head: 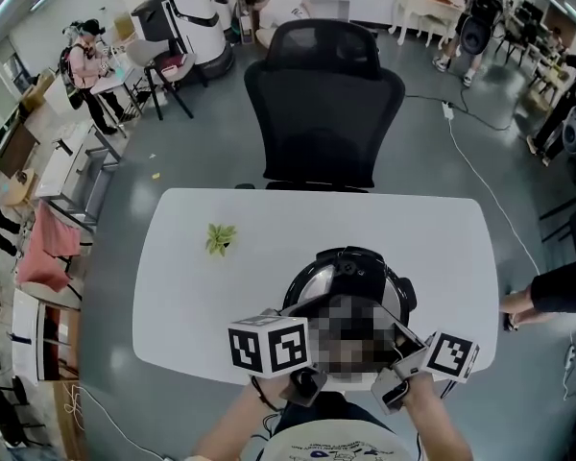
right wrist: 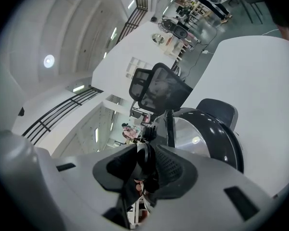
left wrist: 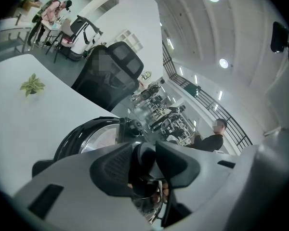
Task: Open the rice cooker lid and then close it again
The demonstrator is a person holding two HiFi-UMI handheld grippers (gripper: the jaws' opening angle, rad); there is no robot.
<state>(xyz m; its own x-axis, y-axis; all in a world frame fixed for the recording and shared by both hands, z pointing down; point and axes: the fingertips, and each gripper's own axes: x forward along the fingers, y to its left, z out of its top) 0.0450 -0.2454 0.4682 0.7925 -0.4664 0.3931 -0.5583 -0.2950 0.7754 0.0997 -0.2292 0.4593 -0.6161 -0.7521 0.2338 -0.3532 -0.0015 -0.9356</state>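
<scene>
Looking down, we see the rice cooker sitting at the near edge of the white worktop, right in front of us. Its lid is tilted up, with the shiny inner face turned our way. The left claw and the right claw meet the lid's near rim side by side, each under its marker cube. In the left gripper view we find the left claw pinching a dark rounded part of that rim between its pads, with the lid's silver plate beyond. In the right gripper view the right claw is likewise clamped on the dark rim. A small green plant stands well apart from the cooker on the worktop's left side. A black office chair faces us from the far edge.
</scene>
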